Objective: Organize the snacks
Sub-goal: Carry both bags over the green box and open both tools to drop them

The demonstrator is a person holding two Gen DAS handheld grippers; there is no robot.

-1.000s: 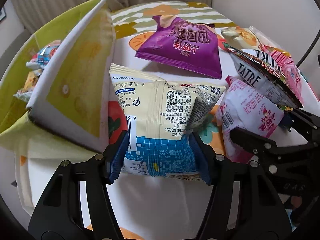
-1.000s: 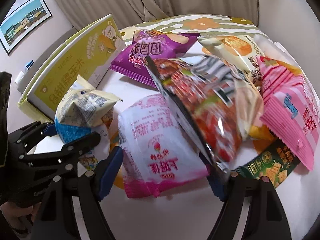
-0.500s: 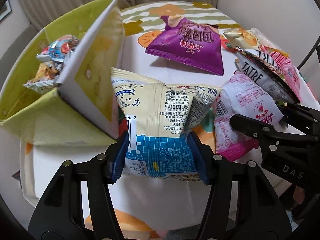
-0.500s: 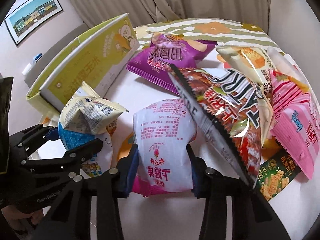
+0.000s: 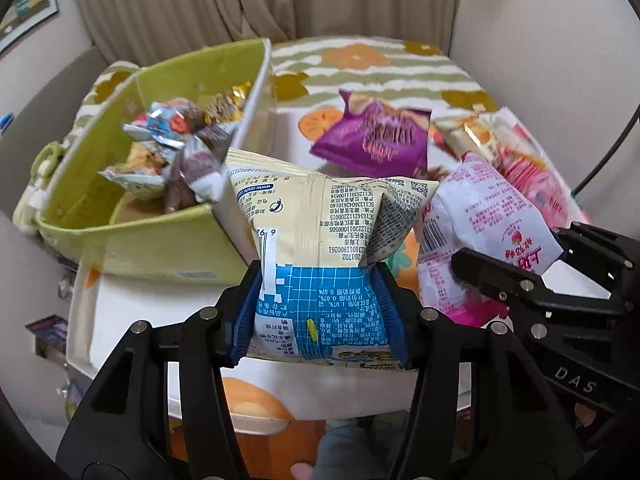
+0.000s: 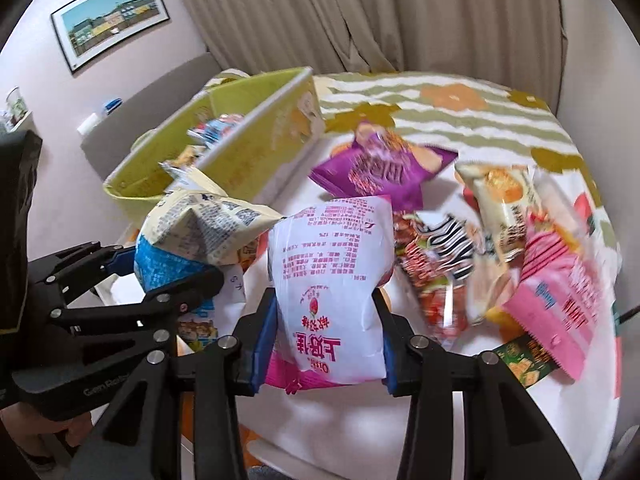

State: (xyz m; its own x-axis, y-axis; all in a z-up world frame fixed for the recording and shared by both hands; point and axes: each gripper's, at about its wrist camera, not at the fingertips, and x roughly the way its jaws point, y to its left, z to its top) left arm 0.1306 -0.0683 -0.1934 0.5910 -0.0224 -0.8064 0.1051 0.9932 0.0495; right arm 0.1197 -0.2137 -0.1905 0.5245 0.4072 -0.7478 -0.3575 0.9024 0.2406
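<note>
Beige curtains [image 5: 256,4] hang behind a desk [image 6: 472,120] with a flowery cloth. Left gripper [image 5: 320,316] has its jaws pinching a cream and blue snack bag [image 5: 320,240], held up off the desk. Right gripper [image 6: 322,344] has its jaws pinching a white and pink snack bag [image 6: 332,276]. Beyond the left jaws, a bit to the left, sits a green box [image 5: 132,240] with snacks inside. A purple bag [image 6: 380,168] lies past the right jaws on the desk.
</note>
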